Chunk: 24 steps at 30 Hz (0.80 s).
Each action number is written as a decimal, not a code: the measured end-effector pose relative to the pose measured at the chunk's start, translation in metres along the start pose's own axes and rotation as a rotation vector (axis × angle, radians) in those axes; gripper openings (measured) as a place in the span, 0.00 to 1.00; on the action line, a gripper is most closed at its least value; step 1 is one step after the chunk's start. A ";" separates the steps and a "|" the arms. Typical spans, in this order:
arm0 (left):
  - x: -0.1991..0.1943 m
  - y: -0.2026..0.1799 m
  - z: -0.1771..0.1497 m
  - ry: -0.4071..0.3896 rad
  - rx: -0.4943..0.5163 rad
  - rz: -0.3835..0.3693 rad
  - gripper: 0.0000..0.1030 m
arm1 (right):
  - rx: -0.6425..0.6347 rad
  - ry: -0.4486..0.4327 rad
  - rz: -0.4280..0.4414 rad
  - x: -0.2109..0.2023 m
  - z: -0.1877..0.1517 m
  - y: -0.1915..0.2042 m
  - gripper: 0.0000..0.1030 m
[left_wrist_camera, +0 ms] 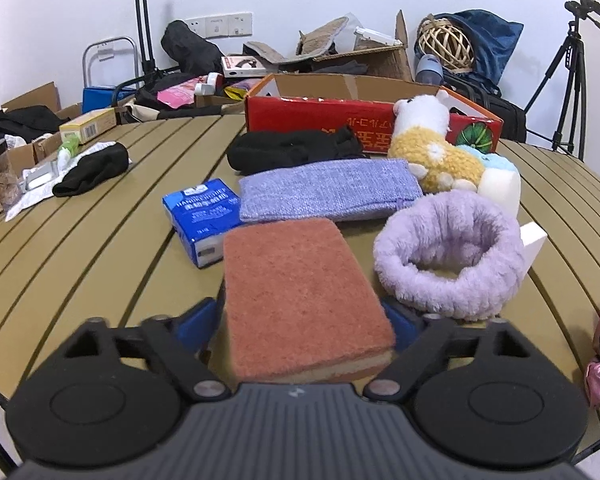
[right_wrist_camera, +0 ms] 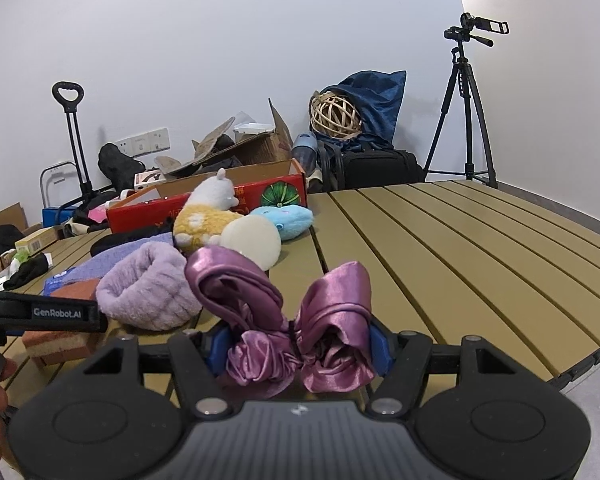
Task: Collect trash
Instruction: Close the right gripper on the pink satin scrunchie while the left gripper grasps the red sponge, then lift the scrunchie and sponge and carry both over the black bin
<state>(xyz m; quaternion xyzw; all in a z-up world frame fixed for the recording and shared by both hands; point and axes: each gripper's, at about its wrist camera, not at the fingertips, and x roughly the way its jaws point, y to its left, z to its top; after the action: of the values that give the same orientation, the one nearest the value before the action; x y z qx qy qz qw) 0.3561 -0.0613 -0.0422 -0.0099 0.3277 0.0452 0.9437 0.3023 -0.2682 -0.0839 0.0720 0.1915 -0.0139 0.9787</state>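
Sitting between the blue fingers of the left tool [left_wrist_camera: 306,330], the orange sponge [left_wrist_camera: 300,300] is lying on the slatted table [left_wrist_camera: 100,248]; whether the fingers are pressing it I cannot tell. Further right, the right tool [right_wrist_camera: 300,350] is pinching the purple satin scrunchie [right_wrist_camera: 296,320] above the table.

A rust-orange scouring sponge with a pale yellow foam underside [left_wrist_camera: 300,296] lies on the olive-tan slatted table [left_wrist_camera: 100,248], whose slats are parted by dark lines. Beside it sit a fluffy lilac plush ring [left_wrist_camera: 448,252], a lavender knitted cloth [left_wrist_camera: 328,188] and a blue-and-white tissue packet with white lettering [left_wrist_camera: 202,216]. The shiny mauve satin bow [right_wrist_camera: 300,320] has pinker folds below. Behind stand a red cardboard box with gold characters and a green fan motif [left_wrist_camera: 364,120] and a white-and-yellow plush toy [left_wrist_camera: 428,140].
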 end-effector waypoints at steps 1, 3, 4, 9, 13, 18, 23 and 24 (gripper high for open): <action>0.000 0.000 0.000 0.003 -0.002 -0.006 0.77 | -0.001 0.000 0.001 0.000 0.000 0.000 0.63; -0.001 0.001 -0.001 -0.004 -0.002 -0.008 0.75 | -0.002 -0.003 0.002 0.000 -0.001 0.001 0.63; -0.002 0.001 -0.001 -0.009 0.000 -0.010 0.75 | -0.003 -0.003 0.003 0.000 -0.001 0.001 0.63; -0.006 0.002 -0.002 -0.039 0.007 -0.001 0.74 | -0.009 -0.001 0.004 0.000 -0.002 0.002 0.63; -0.010 0.004 -0.001 -0.054 0.012 0.005 0.74 | -0.011 -0.003 0.008 -0.001 -0.002 0.002 0.63; -0.018 0.003 -0.003 -0.085 0.032 0.004 0.73 | -0.020 -0.011 0.018 -0.006 -0.002 0.003 0.63; -0.030 0.003 -0.007 -0.114 0.056 -0.008 0.73 | -0.019 -0.021 0.026 -0.014 -0.003 0.002 0.63; -0.033 0.003 -0.008 -0.118 0.060 -0.010 0.73 | -0.019 -0.023 0.029 -0.015 -0.003 0.002 0.63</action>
<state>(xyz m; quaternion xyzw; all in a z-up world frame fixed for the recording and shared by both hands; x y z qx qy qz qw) 0.3253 -0.0611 -0.0283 0.0195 0.2725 0.0309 0.9615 0.2872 -0.2659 -0.0810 0.0653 0.1793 0.0012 0.9816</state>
